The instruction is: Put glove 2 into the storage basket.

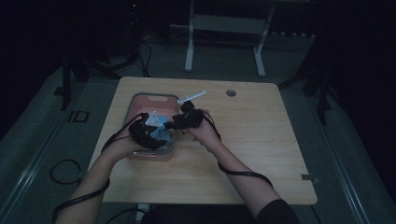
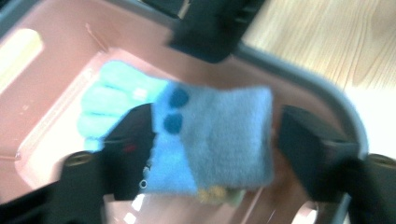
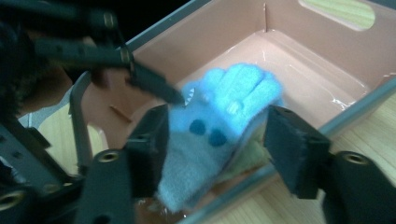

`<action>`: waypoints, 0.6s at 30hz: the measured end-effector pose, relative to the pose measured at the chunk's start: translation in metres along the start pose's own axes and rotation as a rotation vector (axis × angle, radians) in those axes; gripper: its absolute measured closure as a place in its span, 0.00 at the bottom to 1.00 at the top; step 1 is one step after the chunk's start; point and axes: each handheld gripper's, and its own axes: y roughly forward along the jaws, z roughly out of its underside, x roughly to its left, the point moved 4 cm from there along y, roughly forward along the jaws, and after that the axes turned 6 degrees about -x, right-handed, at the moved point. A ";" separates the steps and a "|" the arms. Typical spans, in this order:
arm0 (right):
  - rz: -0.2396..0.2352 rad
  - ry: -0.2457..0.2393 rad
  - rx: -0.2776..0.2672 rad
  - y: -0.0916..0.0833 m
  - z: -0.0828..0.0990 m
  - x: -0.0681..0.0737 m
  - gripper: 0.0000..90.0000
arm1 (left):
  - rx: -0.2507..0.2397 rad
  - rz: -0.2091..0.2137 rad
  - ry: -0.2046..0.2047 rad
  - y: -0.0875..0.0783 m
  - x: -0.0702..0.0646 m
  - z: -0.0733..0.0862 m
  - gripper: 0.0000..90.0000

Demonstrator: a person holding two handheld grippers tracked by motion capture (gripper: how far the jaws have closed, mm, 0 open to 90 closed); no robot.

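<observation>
Blue sock (image 2: 219,135) lies between both wide-standing tongs, left (image 2: 215,140) and right (image 3: 212,140), over pink bin (image 3: 322,42).

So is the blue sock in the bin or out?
In: the blue sock lies inside the pink bin, walls around it, between open jaws.

Overhead cam; 2 gripper close-ups, bin (image 1: 140,99) shared

Light wood bench (image 1: 261,154), rounded corners, small round hole (image 1: 230,93) near far edge. Pink bin (image 1: 140,100) with grey rim sits directly on it, left of centre.
</observation>
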 end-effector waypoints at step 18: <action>-0.026 -0.036 -0.001 -0.025 0.029 -0.007 0.22 | -0.082 0.066 -0.049 0.006 -0.043 -0.018 0.06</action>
